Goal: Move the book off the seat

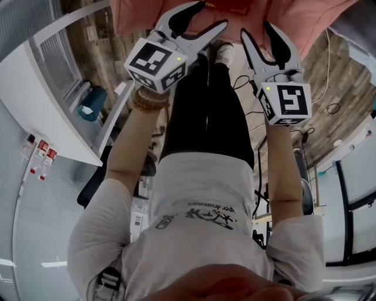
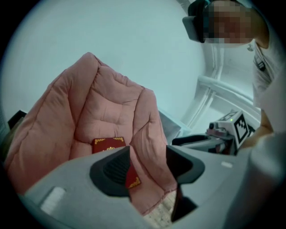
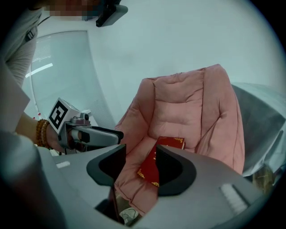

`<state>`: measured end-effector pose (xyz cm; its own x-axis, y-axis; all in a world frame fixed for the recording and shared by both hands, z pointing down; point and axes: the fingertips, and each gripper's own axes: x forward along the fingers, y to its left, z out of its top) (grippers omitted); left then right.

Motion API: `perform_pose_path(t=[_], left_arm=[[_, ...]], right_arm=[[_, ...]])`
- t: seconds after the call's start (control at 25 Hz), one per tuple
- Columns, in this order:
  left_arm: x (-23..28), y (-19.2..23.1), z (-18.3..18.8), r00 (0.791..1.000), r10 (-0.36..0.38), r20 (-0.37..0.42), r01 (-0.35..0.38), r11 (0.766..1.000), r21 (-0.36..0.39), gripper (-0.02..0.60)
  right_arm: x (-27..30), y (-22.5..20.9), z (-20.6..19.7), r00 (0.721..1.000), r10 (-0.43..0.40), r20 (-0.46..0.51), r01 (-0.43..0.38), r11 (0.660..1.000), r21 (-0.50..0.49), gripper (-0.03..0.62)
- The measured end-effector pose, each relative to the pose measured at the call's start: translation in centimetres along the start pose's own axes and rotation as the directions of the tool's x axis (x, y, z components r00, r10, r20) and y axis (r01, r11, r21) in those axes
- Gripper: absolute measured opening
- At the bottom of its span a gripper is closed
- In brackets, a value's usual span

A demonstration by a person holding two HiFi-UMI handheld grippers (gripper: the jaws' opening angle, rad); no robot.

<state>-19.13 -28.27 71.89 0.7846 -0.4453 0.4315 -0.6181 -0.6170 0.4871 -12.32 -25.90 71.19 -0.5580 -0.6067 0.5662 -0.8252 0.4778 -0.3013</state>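
Observation:
A red book with gold corner trim (image 2: 108, 144) lies flat on the seat of a padded pink armchair (image 2: 107, 103), against the backrest. In the right gripper view the book (image 3: 172, 142) lies ahead of and below the jaws on the same armchair (image 3: 187, 107). My left gripper (image 2: 149, 163) is open and short of the book, with nothing between its pads. The open right gripper (image 3: 140, 165) is likewise empty and clear of the book. In the head view the left gripper (image 1: 205, 14) and the right gripper (image 1: 257, 30) are held side by side before the chair's front edge (image 1: 141, 14).
A white desk (image 1: 47, 106) with a teal cup (image 1: 91, 106) stands at the left. Cables (image 1: 335, 109) lie on the wood floor at the right. The person's shoe (image 1: 223, 53) is just before the chair. A grey seat shell (image 3: 263, 116) shows behind the pink cushion.

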Motion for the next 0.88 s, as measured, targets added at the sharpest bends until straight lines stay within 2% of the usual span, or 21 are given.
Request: perform_pose_path(t=[0.24,0.44,0.68,0.88], left_arm=[[2.9,3.4,-5.3,0.999,-0.012,-0.051,0.011,1.0,-0.026,0.322],[4.2,6.4,-8.8,0.997,0.0,-0.072,-0.002,1.0,-0.026,0.322],[6.5,9.1,-12.3,0.996,-0.007,-0.094,0.001,0.998,-0.061,0.371],[8.2,11.0,-14.6,0.992,-0.058,-0.115,0.046,0.993,-0.108,0.437]], right_arm=[[3.6,-2.2,-4.4,1.0,0.005,-0.019,-0.004,0.999,0.035,0.256],[6.4,-3.7,-7.6,0.999,-0.007,-0.04,0.009,0.998,0.059,0.288],[9.9,-5.5,-10.9,0.998,-0.009,-0.066,0.013,0.998,0.06,0.338],[12.8,-6.9,-13.7,0.996,-0.001,-0.093,0.011,0.995,0.101,0.405]])
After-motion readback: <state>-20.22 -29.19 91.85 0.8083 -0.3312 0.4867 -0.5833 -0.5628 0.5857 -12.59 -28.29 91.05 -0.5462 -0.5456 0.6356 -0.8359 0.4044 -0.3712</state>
